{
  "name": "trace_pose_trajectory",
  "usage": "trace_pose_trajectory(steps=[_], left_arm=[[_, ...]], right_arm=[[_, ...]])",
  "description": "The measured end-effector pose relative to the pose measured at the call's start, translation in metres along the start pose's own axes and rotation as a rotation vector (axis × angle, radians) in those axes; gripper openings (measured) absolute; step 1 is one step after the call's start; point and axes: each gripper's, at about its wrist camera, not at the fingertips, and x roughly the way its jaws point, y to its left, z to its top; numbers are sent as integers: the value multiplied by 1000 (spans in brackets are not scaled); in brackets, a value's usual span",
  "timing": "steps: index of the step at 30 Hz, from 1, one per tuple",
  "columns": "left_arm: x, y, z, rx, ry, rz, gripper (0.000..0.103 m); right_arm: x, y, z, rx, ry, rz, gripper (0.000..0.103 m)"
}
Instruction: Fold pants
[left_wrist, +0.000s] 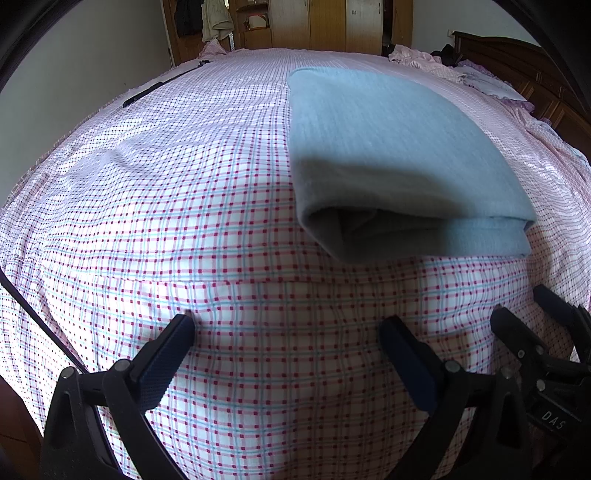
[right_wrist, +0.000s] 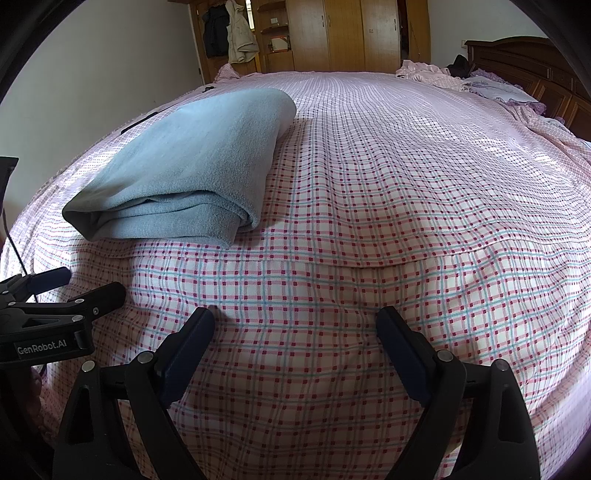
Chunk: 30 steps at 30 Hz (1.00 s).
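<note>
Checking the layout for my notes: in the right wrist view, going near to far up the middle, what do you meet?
Right tool → checked sheet → wardrobe.

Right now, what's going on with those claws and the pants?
Left gripper open, empty. Right gripper open, empty. Pants folded on the bed, untouched. Nothing in the way.

Pants (left_wrist: 399, 147) folded, lying on bed (left_wrist: 184, 221). Left gripper (left_wrist: 286, 332) and right gripper (right_wrist: 295, 321) side by side before pants, over bed. Wardrobe (right_wrist: 343, 33) behind bed; headboard (right_wrist: 535, 70) at bed's right.
</note>
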Motion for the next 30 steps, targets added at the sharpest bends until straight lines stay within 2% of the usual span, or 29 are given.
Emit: trace_pose_trajectory(steps=[30], left_arm=[[-4, 3, -3, -4, 8, -1, 103]], right_arm=[[0, 0, 0, -1, 0, 0, 86]])
